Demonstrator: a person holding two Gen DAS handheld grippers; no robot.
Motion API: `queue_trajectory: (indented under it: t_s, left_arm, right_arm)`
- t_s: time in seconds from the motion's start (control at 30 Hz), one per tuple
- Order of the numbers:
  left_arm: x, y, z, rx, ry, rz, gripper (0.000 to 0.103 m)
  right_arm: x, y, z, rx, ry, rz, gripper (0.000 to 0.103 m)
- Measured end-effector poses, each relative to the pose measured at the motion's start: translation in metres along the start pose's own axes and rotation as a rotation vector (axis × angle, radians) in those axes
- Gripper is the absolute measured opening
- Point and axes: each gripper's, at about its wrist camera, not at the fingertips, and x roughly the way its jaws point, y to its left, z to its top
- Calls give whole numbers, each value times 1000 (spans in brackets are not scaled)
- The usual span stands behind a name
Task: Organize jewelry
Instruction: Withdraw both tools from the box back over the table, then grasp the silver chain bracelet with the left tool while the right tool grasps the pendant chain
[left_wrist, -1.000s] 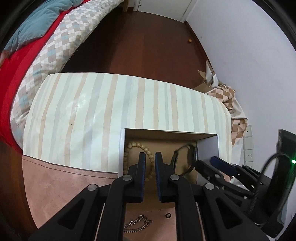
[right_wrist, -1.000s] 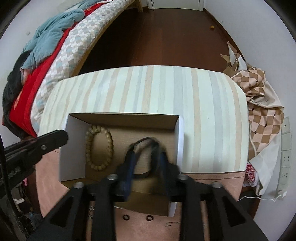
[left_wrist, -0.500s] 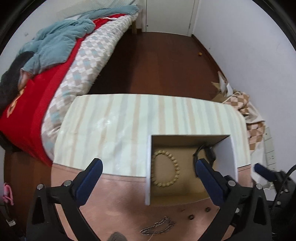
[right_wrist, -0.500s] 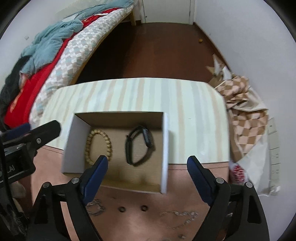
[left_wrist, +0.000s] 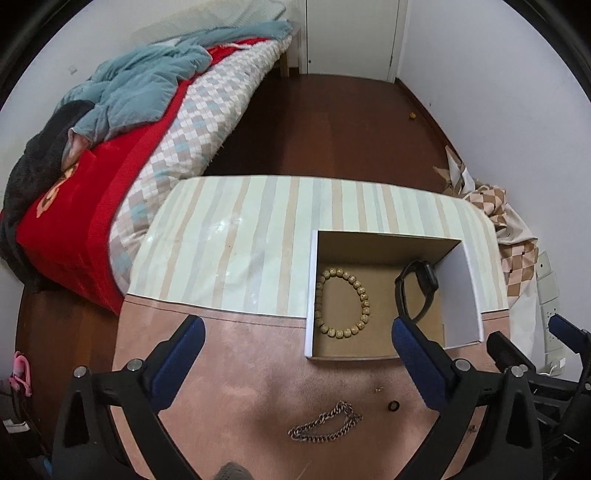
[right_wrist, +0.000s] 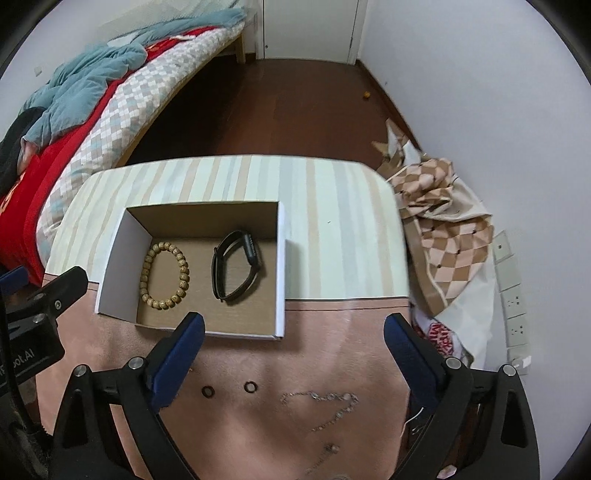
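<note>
Both grippers hang above the near edge of the desk (left_wrist: 229, 354) with nothing in them: left gripper (left_wrist: 295, 328) spread wide, right gripper (right_wrist: 293, 330) spread wide too. So I'd say the step in hand is picking the next loose piece.

Nearest the left one is the chunky chain (left_wrist: 325, 428), bunched up on the pink mat, with a small dark ring (left_wrist: 392, 406) just beside it. Under the right one there are two rings (right_wrist: 229, 388) side by side and a thin necklace (right_wrist: 321, 404) trailing toward the camera (very fine, hard to see where it ends).

My take: go for the chain first. Come straight down over the bunched middle, pinch several links at once, and lift slowly so the ends don't whip. The rings lie flat, so they probably need one finger tip sliding right along the mat.

Further back is the box (right_wrist: 280, 266), open top, with the bead bracelet (right_wrist: 165, 275) at left and the black band (right_wrist: 236, 264) at right, well apart. The front strip of the box floor looks free, so drop things there.
</note>
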Motion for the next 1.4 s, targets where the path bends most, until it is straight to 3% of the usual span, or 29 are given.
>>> queue_trajectory:
  t_s: [0.5,0.7,0.87,1.0,1.23,1.3,1.4]
  left_arm:
    - [-108,3,-29,5,-175,13,103]
    - [-134,3,-37,4,-205,-4,103]
    - [-135,6,-46,-16,-183,-3,103]
    - [-121,11,-62,-34,-156,40,103]
    - [-63,20,-104,-60,-22,132,103]
    - [-41,20,-117,-61,30,149,103]
    - [-10,22,-132,-74,106,153,103]
  right_arm:
    - [-121,-11,-28,43,-208,-15,99]
    - [-153,-16,-37,65,-246,5,99]
    - [-163,-26,-46,111,-243,84,99]
    - [-137,-47,-66,183,-160,109,99]
    - [-33,-84,-126,336,94,139,96]
    - [-1,-90,-144,357,145,129,82]
    - [32,-88,-160,354,171,108,71]
